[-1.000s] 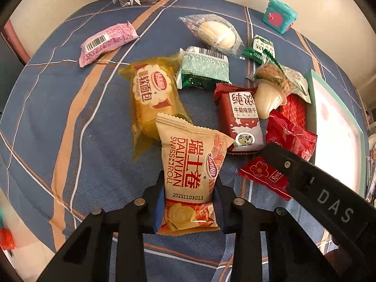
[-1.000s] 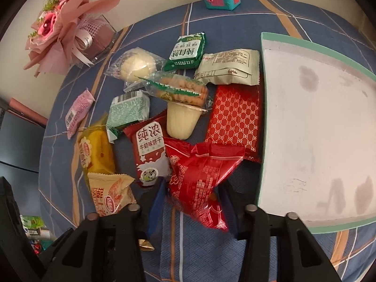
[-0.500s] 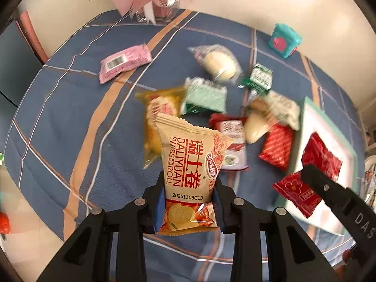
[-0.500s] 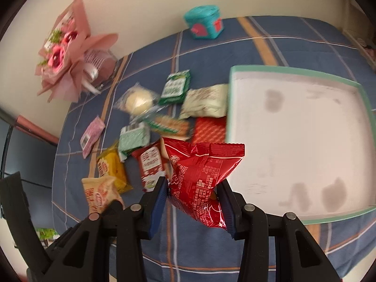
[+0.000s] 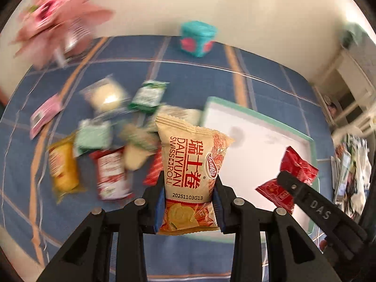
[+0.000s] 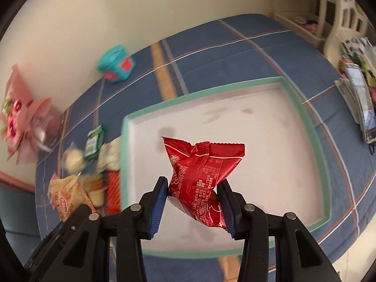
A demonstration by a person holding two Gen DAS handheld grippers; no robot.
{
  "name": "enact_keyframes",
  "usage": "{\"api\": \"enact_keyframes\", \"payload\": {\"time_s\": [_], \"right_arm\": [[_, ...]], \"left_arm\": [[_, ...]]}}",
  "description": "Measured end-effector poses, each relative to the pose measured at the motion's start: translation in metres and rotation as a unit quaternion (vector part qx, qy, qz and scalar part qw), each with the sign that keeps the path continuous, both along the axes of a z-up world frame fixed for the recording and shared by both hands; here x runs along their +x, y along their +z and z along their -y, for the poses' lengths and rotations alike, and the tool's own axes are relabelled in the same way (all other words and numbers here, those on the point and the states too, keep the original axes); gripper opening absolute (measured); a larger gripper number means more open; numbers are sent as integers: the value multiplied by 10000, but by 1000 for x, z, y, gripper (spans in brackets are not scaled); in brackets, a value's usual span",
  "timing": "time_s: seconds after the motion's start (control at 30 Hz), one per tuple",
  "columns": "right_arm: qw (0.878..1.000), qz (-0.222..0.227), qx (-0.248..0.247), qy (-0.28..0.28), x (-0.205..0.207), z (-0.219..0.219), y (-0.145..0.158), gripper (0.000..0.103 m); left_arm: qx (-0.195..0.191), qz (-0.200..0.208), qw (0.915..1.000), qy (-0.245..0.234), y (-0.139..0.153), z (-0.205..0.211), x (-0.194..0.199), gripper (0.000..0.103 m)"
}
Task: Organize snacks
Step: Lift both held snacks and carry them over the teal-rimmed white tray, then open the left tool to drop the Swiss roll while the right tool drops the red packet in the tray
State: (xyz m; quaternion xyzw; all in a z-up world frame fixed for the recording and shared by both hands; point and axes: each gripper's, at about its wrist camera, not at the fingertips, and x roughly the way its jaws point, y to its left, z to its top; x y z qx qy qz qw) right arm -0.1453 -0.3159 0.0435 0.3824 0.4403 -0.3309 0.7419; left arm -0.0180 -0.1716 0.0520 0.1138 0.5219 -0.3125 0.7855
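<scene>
My left gripper (image 5: 188,188) is shut on a beige Swiss roll packet (image 5: 190,164) and holds it in the air near the left edge of the white tray with a green rim (image 5: 235,107). My right gripper (image 6: 193,192) is shut on a red snack packet (image 6: 202,178) and holds it above the inside of the tray (image 6: 303,112). The red packet (image 5: 291,178) and the right gripper also show at the right of the left wrist view. Several other snacks (image 5: 105,141) lie in a blurred pile on the blue plaid cloth left of the tray.
A teal box with red patches (image 5: 197,38) stands at the back of the table. A pink bouquet (image 5: 56,18) sits at the back left. A pink packet (image 5: 44,115) lies apart at the left. A cream chair (image 6: 340,16) and stacked items (image 6: 359,89) are at the right.
Both grippers have lifted their packets off the table and moved right toward the tray. The red packet now hangs over the tray's inside. The views have swung up and right.
</scene>
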Motion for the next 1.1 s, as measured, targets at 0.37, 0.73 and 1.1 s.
{"api": "enact_keyframes", "payload": {"time_s": [0.37,0.73,1.1], "right_arm": [[9992,-33,-92,-379,-7,54,-22,47],[9973,-362,-272,-572,-7,88,-42,49],[9968,-560,-389,-408,-4,85,-41,62]], "left_arm": [[30,93,9973,-729,-22,84,-7,36],[-98,69,9951,-980,-50,122,8,36],[24,-25,9960,-891,-51,115,8,44]]}}
